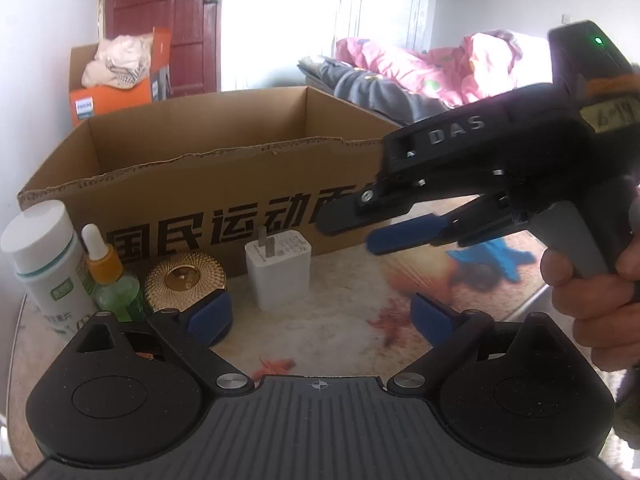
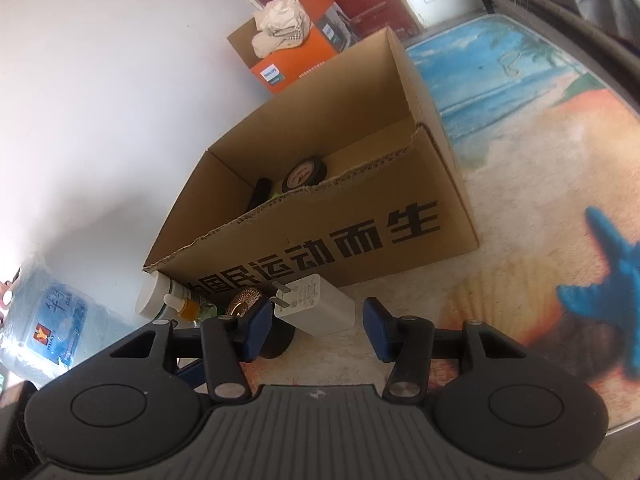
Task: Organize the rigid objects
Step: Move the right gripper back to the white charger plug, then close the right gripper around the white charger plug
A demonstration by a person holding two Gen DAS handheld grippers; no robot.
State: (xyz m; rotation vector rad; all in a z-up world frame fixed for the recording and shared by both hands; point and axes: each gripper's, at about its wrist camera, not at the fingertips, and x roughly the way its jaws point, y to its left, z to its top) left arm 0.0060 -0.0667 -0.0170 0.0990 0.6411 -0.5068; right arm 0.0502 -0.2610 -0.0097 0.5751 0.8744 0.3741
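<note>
An open cardboard box (image 1: 200,184) with black lettering stands on the table; in the right wrist view (image 2: 320,216) it holds a black tape roll (image 2: 305,174) and a dark object. In front of it stand a white charger (image 1: 279,274) (image 2: 316,305), a gold round lid (image 1: 185,278) (image 2: 242,301), a dropper bottle (image 1: 110,276) (image 2: 185,307) and a white bottle (image 1: 48,264) (image 2: 154,294). My left gripper (image 1: 320,316) is open and empty, near the charger. My right gripper (image 2: 316,328) is open and empty, above the charger; it also shows in the left wrist view (image 1: 360,228).
A beach-print mat (image 2: 520,240) covers the table. An orange Philips box (image 1: 116,96) with cloth stands behind the cardboard box. A water jug (image 2: 44,320) stands at the left. A bed with pink bedding (image 1: 440,68) is at the back right.
</note>
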